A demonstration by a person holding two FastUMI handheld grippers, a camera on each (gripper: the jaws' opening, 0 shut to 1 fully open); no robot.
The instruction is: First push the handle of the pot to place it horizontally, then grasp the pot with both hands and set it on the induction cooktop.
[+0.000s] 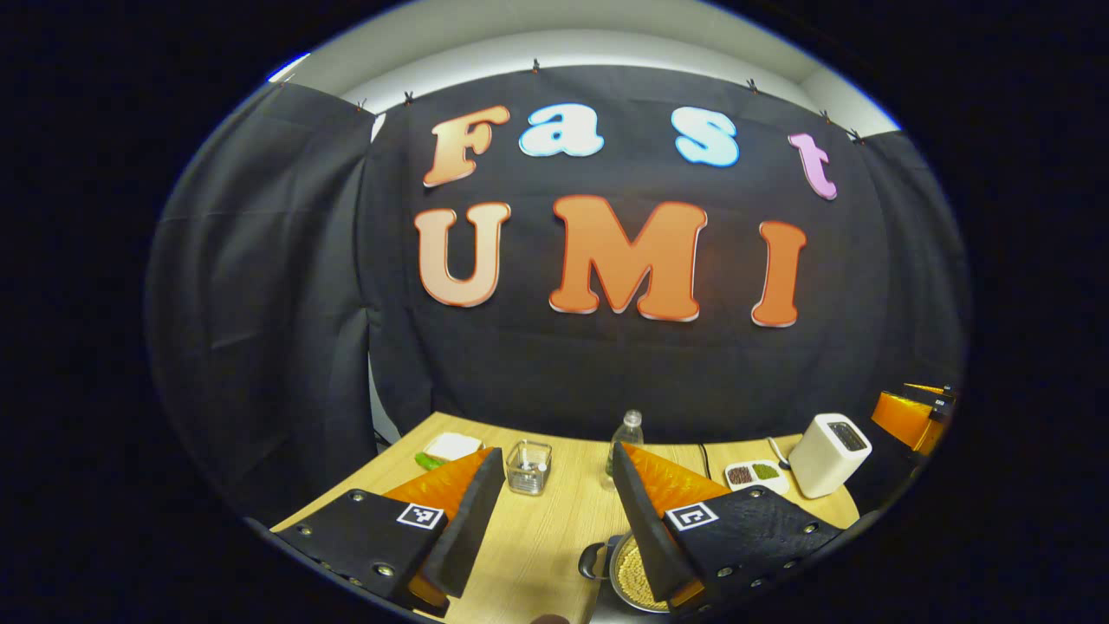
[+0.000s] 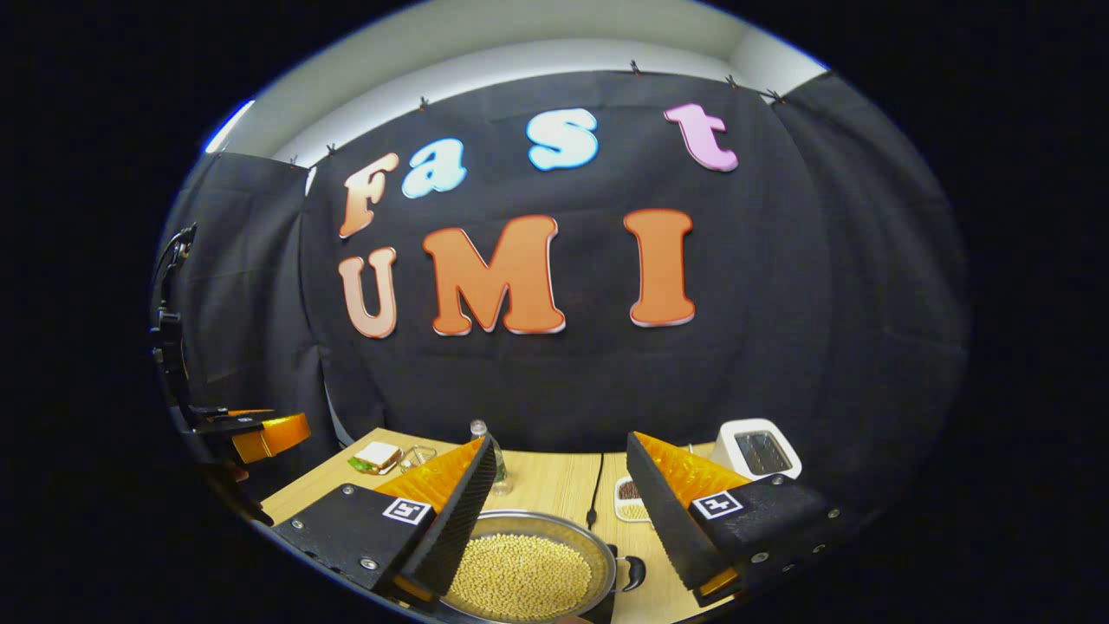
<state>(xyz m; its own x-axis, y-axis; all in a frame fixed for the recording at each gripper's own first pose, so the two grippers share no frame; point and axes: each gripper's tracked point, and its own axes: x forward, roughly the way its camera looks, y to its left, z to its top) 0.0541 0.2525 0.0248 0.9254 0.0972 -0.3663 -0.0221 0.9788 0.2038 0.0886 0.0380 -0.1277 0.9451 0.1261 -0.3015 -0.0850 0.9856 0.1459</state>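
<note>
A: Pot [image 2: 524, 572] first. Where does it sit?

B: On the wooden bench [image 2: 554, 485], close to the near edge. In the right gripper view it lies just under the right gripper [image 2: 559, 481], a shallow metal pan full of pale yellow beans, with a dark side handle [image 2: 632, 572] pointing toward the right end of the bench.

A: And the left gripper view?

B: The left gripper [image 1: 554, 494] hangs above the bench with the pot [image 1: 637, 576] low beneath its right-hand finger, a dark handle [image 1: 593, 562] sticking out on its left side.

A: Jaws?

B: Spread wide on both, nothing between the fingers, neither touching the pot.

A: What else is on the bench?

B: Along the far edge, a clear plastic bottle [image 1: 627, 438], a small glass box [image 1: 528, 466], a white toaster [image 1: 830, 455] toward the far right corner and a divided dish [image 1: 755, 474] of dark and green bits just beside it. A sandwich [image 2: 376, 457] on a white plate sits near the far left corner. A black cable [image 2: 596, 494] runs across the bench from the far edge toward the pot.
</note>
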